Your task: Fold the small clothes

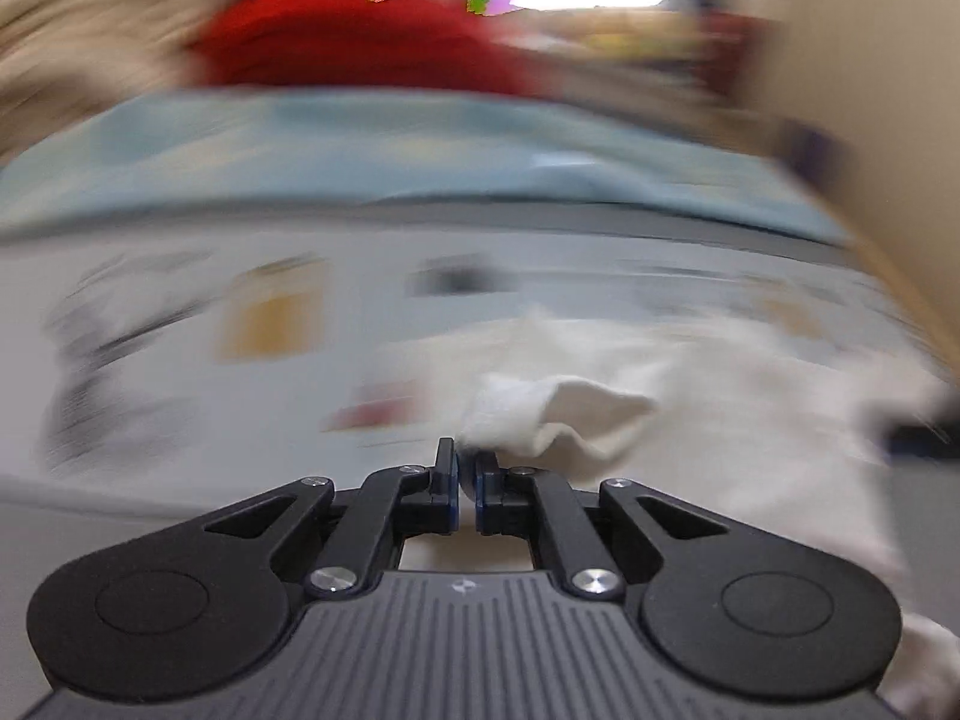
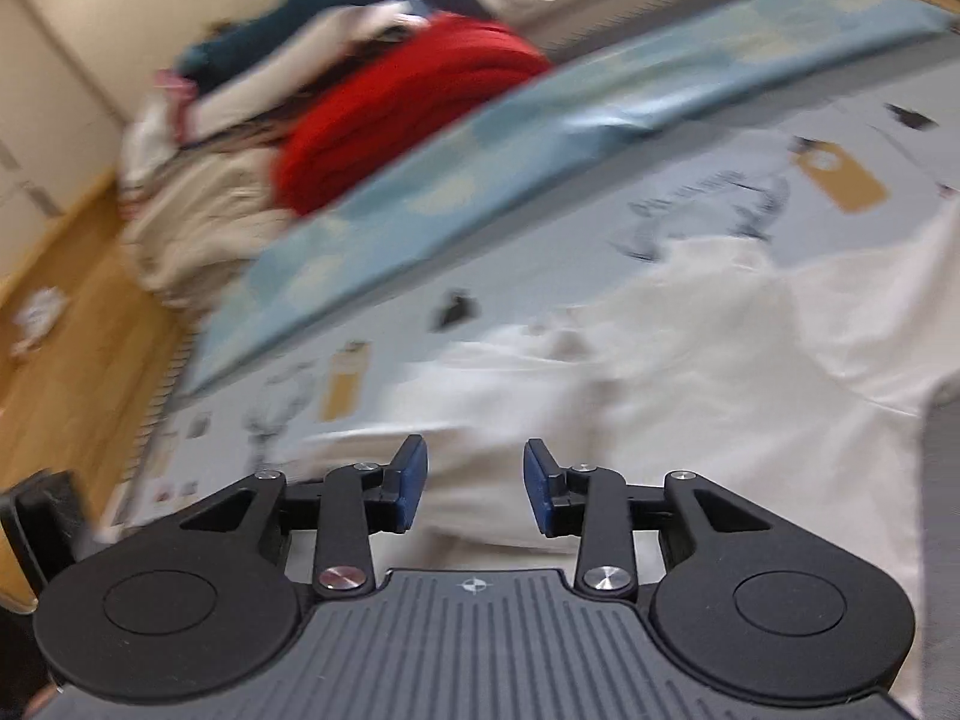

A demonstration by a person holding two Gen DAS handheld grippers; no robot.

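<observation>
A white garment (image 1: 690,396) lies crumpled on a pale printed sheet (image 1: 180,324), to the right in the blurred left wrist view. My left gripper (image 1: 467,468) is shut, and a fold of the white cloth bunches right at its fingertips, pinched between them. In the right wrist view the same white garment (image 2: 690,348) spreads across the middle and right. My right gripper (image 2: 475,480) hovers over its near edge, open, with nothing between its blue pads (image 2: 413,480).
A light blue patterned blanket (image 2: 480,138) runs along the far side of the sheet. Behind it sits a pile of clothes with a red piece (image 2: 408,108) and beige ones (image 2: 198,222). Wooden floor (image 2: 66,312) shows at the left.
</observation>
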